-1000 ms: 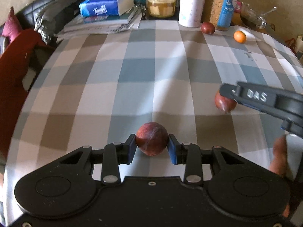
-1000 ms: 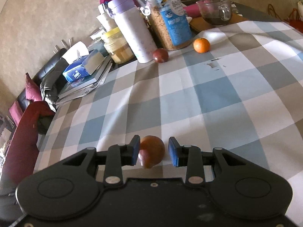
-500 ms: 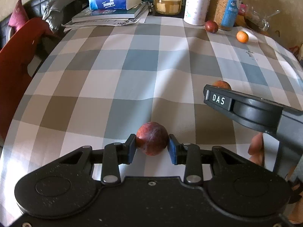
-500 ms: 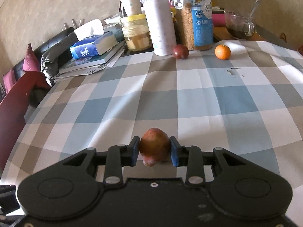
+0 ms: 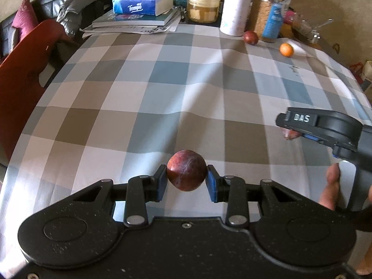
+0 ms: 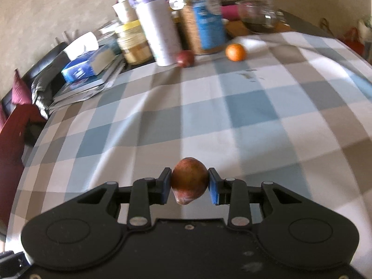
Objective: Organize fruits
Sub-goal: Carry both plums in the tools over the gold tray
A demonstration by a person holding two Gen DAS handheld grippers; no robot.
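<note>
A checked cloth [image 5: 186,88] in blue, grey and white covered the bench, with jars, a tissue box and books crowded along its far edge. The left gripper [image 5: 186,183] had its jaws closed on a round dark red plum [image 5: 186,173], held clear above the cloth. The right gripper [image 6: 190,186] clamped a brownish egg-shaped fruit [image 6: 189,180], its long axis upright and its narrower end pointing down. Another plum [image 6: 184,58] and an orange [image 6: 235,51] lay near the jars.
</note>
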